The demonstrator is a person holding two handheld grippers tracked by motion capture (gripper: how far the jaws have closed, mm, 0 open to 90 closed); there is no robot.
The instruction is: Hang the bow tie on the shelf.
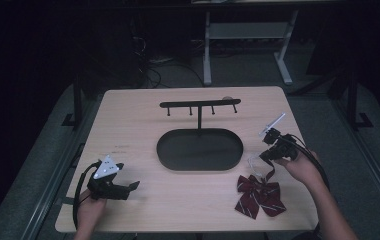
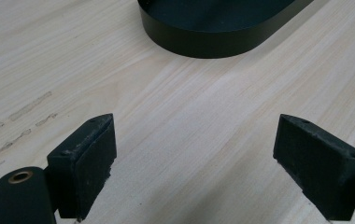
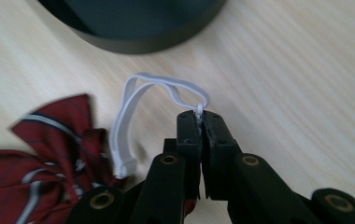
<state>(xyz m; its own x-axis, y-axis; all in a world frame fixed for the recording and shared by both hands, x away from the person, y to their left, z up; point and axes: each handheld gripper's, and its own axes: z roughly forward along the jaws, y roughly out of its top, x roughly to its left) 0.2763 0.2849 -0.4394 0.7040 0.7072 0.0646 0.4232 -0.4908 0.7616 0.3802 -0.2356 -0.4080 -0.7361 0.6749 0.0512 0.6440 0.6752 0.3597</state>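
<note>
A dark red striped bow tie (image 1: 259,196) (image 3: 40,158) lies on the wooden table near its front right corner. Its white elastic strap (image 3: 138,93) (image 1: 254,162) loops up from the bow. My right gripper (image 3: 201,116) (image 1: 267,159) is shut on the top of that strap, just above the table and right of the black oval base (image 1: 199,149) (image 3: 133,28). My left gripper (image 1: 127,176) (image 2: 194,154) rests low at the front left, jaws wide open over bare wood, nothing between them.
A black stand rises from the oval base, carrying a crossbar with several hooks (image 1: 199,106). The base's rim (image 2: 213,44) lies ahead of the left gripper. The light wood table (image 1: 128,115) ends close behind both hands; a white desk frame (image 1: 208,45) stands beyond.
</note>
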